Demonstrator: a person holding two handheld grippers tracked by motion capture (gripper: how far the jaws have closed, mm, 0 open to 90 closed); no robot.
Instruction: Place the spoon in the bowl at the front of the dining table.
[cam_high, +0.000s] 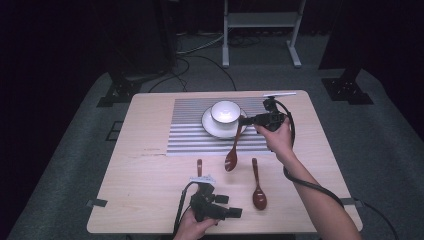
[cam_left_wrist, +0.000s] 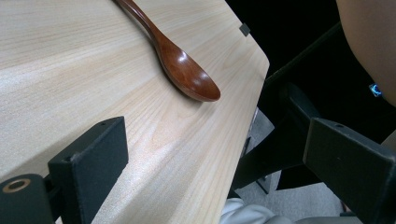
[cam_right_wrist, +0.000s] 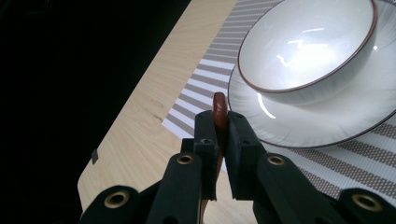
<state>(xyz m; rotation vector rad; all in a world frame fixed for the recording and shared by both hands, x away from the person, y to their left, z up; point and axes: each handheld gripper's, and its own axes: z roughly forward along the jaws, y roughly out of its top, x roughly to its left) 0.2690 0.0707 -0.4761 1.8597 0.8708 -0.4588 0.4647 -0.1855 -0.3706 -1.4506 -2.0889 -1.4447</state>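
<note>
Right tongs (cam_high: 244, 120) pinching one brown spoon (cam_high: 232, 153) by its handle beside bowl (cam_high: 225, 111) on plate (cam_high: 216, 128); left tongs (cam_high: 237, 212) spread above pale wood counter (cam_high: 145, 175); two more spoons lying there; dark room, grey floor (cam_high: 65, 150).

A white bowl (cam_high: 224, 111) sits on a white plate (cam_high: 212, 127) atop a striped placemat (cam_high: 192, 135), far across a wooden table (cam_high: 140, 170).

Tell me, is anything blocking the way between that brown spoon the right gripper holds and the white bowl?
Nothing visible does. The right gripper holds the brown spoon by its handle tip, right at the edge of the plate under the white bowl. The bowl looks empty, with open space above its rim.
</note>
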